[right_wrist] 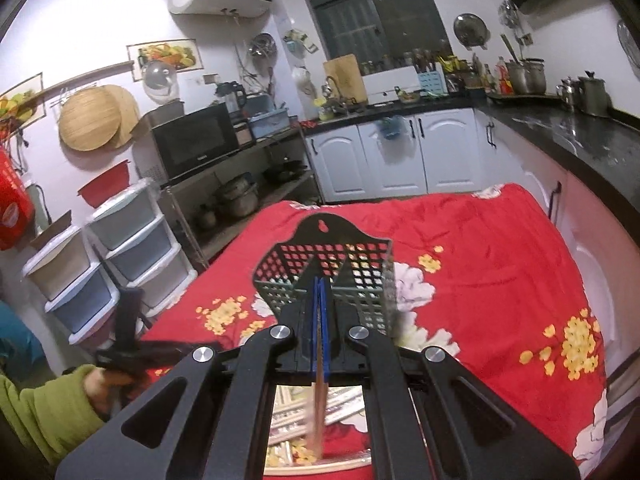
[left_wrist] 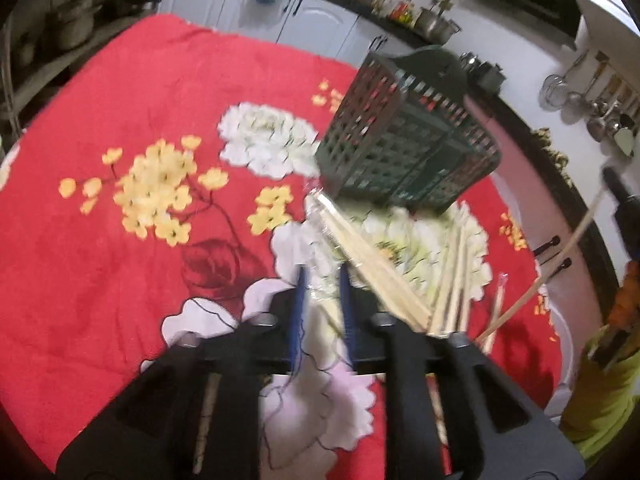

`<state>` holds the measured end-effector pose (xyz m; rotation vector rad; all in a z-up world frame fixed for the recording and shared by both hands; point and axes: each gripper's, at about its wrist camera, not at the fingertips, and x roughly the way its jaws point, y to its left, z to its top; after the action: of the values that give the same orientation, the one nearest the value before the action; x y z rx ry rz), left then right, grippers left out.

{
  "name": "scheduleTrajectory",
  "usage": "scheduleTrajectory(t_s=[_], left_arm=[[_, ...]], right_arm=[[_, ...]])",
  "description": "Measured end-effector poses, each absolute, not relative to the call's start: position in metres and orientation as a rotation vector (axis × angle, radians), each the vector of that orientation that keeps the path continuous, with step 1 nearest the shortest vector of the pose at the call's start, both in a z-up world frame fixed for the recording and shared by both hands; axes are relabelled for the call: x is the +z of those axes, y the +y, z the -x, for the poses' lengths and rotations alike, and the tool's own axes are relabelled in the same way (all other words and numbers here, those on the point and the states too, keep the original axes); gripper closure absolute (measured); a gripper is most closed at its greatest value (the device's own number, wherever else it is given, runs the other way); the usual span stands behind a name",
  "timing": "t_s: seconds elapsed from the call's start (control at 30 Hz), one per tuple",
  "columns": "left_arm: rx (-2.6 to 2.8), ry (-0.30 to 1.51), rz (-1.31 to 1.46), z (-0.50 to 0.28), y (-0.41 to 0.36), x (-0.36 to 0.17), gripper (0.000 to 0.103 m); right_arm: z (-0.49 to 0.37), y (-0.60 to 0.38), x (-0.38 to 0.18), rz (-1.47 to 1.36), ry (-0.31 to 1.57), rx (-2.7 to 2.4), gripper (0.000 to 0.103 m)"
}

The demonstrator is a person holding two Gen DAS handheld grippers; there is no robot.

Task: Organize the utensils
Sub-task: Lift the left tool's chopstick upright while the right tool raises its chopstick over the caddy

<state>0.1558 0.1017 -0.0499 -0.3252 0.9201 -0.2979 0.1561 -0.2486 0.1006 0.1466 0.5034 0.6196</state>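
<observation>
Left gripper (left_wrist: 322,276) sits at six o'clock, blue fingers apart over a clear wrapper. A pile of wooden chopsticks (left_wrist: 376,264) lies just ahead toward one o'clock on the red floral cloth (left_wrist: 120,100). A dark green perforated utensil basket (left_wrist: 404,140) stands beyond them, tilted.

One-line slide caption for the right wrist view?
Right gripper shut on a chopstick, aimed at the green utensil basket.

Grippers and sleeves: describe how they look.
Both the left gripper and the right gripper have black angular frames with cut-out slots, round silver bolts and blue finger pads. The person's sleeve is yellow-green. No cables or markings show.
</observation>
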Motion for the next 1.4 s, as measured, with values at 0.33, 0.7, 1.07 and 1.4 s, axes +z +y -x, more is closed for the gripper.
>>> scheduleTrajectory(t_s=[0.33,0.7,1.07,1.4], left_arm=[[-0.3,0.965,0.324,-0.173,0.094,-0.073,0.08],[-0.305,0.947,0.268,-0.172,0.087,-0.056,0.102],[-0.409,0.77,0.275,-0.159,0.085,0.033,0.103],[-0.507,0.548,0.249,-0.163,0.062,0.129,0.103]], right_arm=[[-0.145,-0.227,0.131,-0.114,0.439,0.669,0.102],[-0.152,-0.208,0.164,-0.113,0.376,0.718,0.102],[-0.164,-0.198,0.194,-0.112,0.311,0.733,0.102],[-0.185,-0.193,0.221,-0.099,0.265,0.684,0.102]])
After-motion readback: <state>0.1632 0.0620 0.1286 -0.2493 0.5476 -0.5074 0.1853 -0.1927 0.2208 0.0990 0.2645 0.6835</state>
